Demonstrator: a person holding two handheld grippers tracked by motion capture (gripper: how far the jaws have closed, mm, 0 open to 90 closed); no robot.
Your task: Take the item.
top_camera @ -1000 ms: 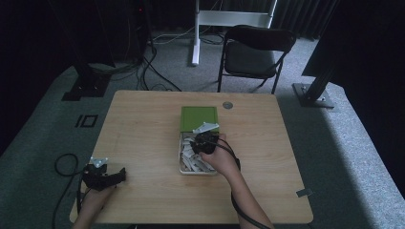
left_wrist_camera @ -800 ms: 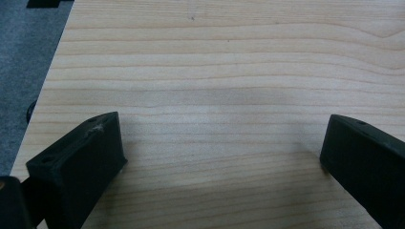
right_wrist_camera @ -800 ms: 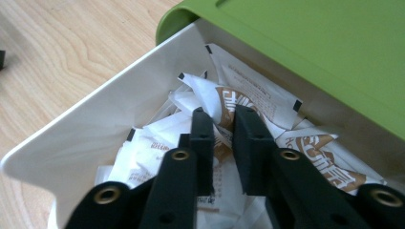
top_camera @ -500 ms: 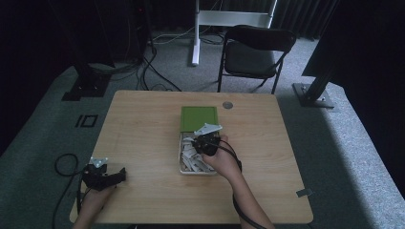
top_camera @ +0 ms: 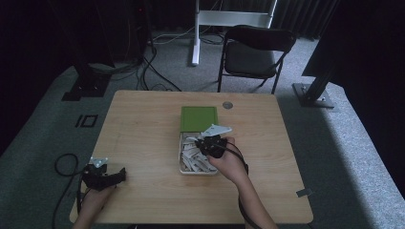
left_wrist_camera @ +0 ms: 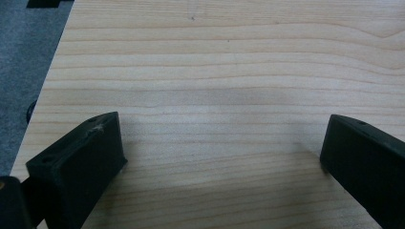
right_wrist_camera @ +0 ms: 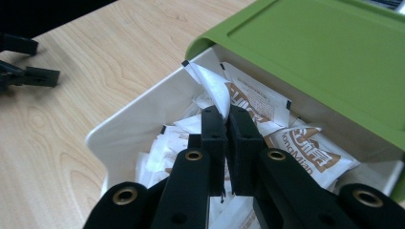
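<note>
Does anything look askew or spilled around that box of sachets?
Nothing spilled. The green lid lies half off the white box, covering its far end only, and the right gripper pinches one sachet upright.

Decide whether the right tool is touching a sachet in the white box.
Touching: the right gripper view shows the right tool pinching a white sachet above the white box.

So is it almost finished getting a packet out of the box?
Just begun. The green lid is already slid back. The right tool has just pinched shut on one white packet, low inside the white box. Lifting it out is left. The left tool rests open.
</note>
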